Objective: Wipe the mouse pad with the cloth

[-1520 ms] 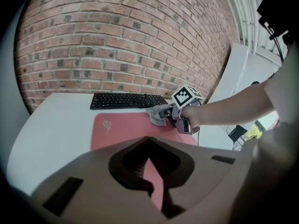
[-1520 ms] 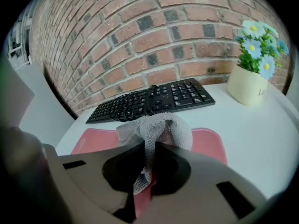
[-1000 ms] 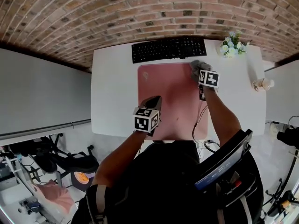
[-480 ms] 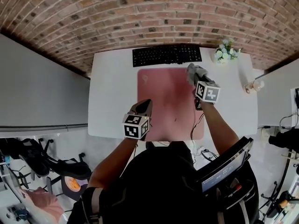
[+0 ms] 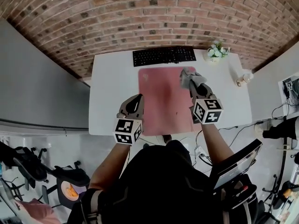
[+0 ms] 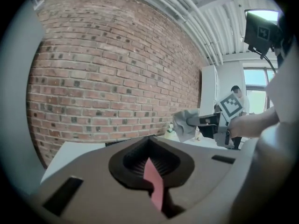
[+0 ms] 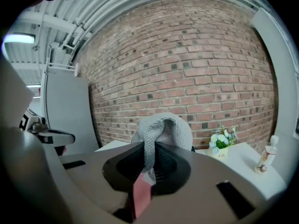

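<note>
The pink mouse pad (image 5: 161, 101) lies in the middle of the white desk (image 5: 110, 92). My right gripper (image 5: 192, 86) is shut on the grey cloth (image 5: 187, 77), held in the air over the pad's far right part. In the right gripper view the cloth (image 7: 161, 127) bunches out of the closed jaws of the right gripper (image 7: 152, 150). My left gripper (image 5: 136, 101) hovers at the pad's left edge, shut and holding nothing. The left gripper view shows my left gripper (image 6: 150, 146) with a pink sliver between its jaws, and the cloth (image 6: 183, 124) beyond.
A black keyboard (image 5: 163, 56) lies behind the pad. A small pot of flowers (image 5: 216, 52) and a little bottle (image 5: 242, 80) stand at the desk's far right. Cables (image 5: 202, 139) hang off the near edge. A brick wall rises behind the desk.
Both grippers have lifted and drawn back toward me. The right one carried the cloth off the pad's far right corner; the left one shifted left to the pad's edge.
</note>
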The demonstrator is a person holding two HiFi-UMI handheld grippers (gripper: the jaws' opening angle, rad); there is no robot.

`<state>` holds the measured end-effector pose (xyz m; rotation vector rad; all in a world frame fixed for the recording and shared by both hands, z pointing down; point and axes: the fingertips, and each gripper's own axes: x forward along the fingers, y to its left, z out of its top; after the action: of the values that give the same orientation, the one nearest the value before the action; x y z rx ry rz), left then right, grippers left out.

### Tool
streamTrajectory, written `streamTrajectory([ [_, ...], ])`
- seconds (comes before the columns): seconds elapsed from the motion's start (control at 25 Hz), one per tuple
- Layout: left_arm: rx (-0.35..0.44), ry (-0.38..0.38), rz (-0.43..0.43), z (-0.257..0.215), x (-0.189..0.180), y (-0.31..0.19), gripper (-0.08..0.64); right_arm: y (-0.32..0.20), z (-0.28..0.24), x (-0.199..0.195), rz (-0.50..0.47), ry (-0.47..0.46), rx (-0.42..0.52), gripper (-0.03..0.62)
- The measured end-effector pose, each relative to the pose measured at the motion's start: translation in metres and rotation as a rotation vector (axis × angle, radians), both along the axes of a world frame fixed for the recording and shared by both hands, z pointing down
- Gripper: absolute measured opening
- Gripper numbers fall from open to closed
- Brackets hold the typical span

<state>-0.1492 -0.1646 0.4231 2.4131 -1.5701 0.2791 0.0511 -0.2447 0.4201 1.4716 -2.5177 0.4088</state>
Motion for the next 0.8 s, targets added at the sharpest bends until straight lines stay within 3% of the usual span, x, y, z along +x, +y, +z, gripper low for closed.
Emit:
streamTrajectory([
  [0.32,0.127,-0.038,0.061,-0.043,-0.017,0.052,0.000,0.085,-0.037,-0.028,0.023,0.042,0.082,0.029],
  [0.52,0.130,0.005,0.056,-0.050,-0.020,0.068,0.000,0.110,-0.052,-0.040,-0.009,0.041,0.125,0.029],
  [0.8,0.197,-0.002,0.050,-0.079,-0.006,0.077,0.000,0.128,-0.073,-0.040,-0.050,0.021,0.187,0.029],
])
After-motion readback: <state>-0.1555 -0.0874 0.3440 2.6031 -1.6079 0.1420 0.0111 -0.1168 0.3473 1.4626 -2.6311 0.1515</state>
